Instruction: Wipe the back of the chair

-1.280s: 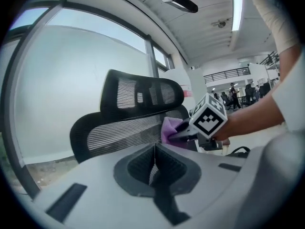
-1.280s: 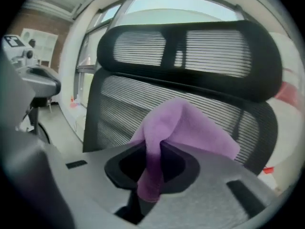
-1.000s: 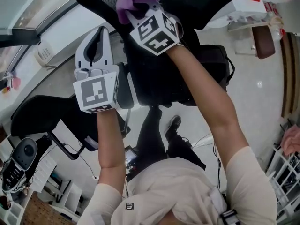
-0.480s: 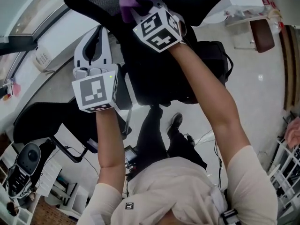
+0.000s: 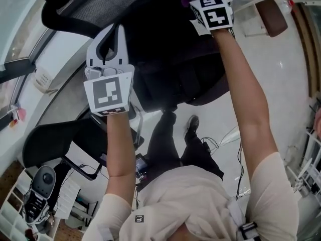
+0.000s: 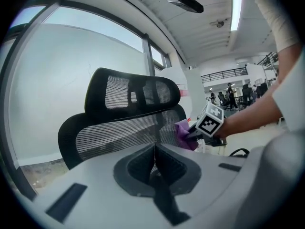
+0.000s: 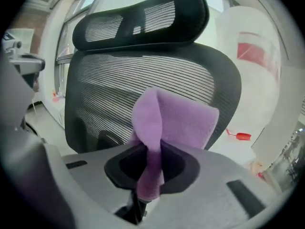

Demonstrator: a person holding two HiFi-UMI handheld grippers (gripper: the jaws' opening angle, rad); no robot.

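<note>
Bright office, pale glossy floor [image 5: 281, 84], big window [image 6: 57, 66] at left.
L gripper [image 6: 153, 163]: jaws together, nothing betw. them, held near the chair [image 6: 119, 132] but apart from it. Chair's black mesh back in the middle, facing both grippers, w/ headrest [image 6: 133, 92] above. R gripper [image 7: 151, 163]: jaws clamped on a purple cloth [image 7: 176, 118], cloth up at the mesh by the back's right edge; can't tell if it's pressing on.
</note>
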